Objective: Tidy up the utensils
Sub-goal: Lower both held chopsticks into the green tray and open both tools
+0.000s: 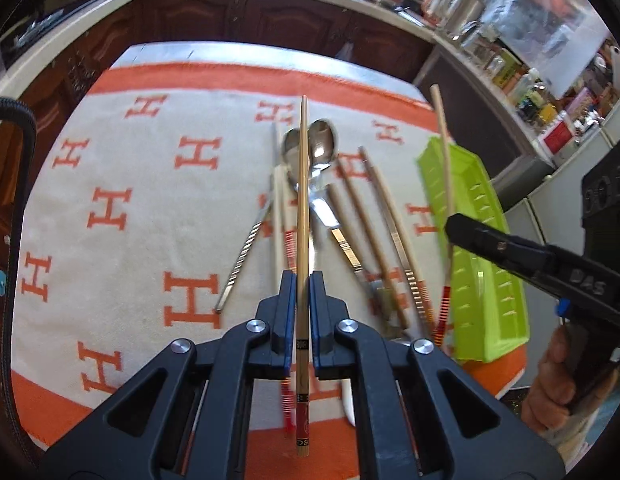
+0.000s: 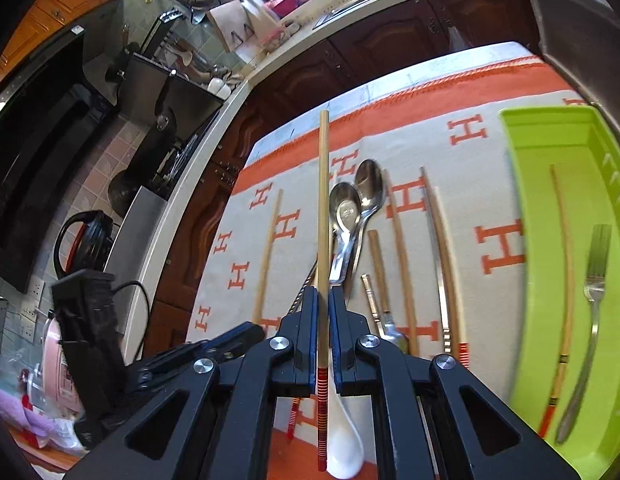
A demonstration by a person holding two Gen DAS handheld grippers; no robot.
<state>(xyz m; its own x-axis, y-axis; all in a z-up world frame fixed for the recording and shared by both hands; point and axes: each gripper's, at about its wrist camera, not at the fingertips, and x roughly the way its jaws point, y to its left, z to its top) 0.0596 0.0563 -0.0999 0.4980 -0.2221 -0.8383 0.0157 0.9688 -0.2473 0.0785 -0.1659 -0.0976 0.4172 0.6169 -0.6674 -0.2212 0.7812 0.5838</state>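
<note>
Now both tongs (image 1: 302,280) (image 2: 323,296) grip chopsticks (image 1: 303,216) (image 2: 323,216) — aloft.

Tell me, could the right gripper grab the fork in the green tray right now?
Probably not yet: the right gripper is shut on a chopstick. The fork lies uncovered in the green tray, nothing over it.

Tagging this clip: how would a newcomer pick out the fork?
Find the lime-green tray at the right edge of the orange-and-cream cloth. Inside lie only two things: a curved-looking chopstick and, to its right, the fork. It is the metal piece with tines.
</note>
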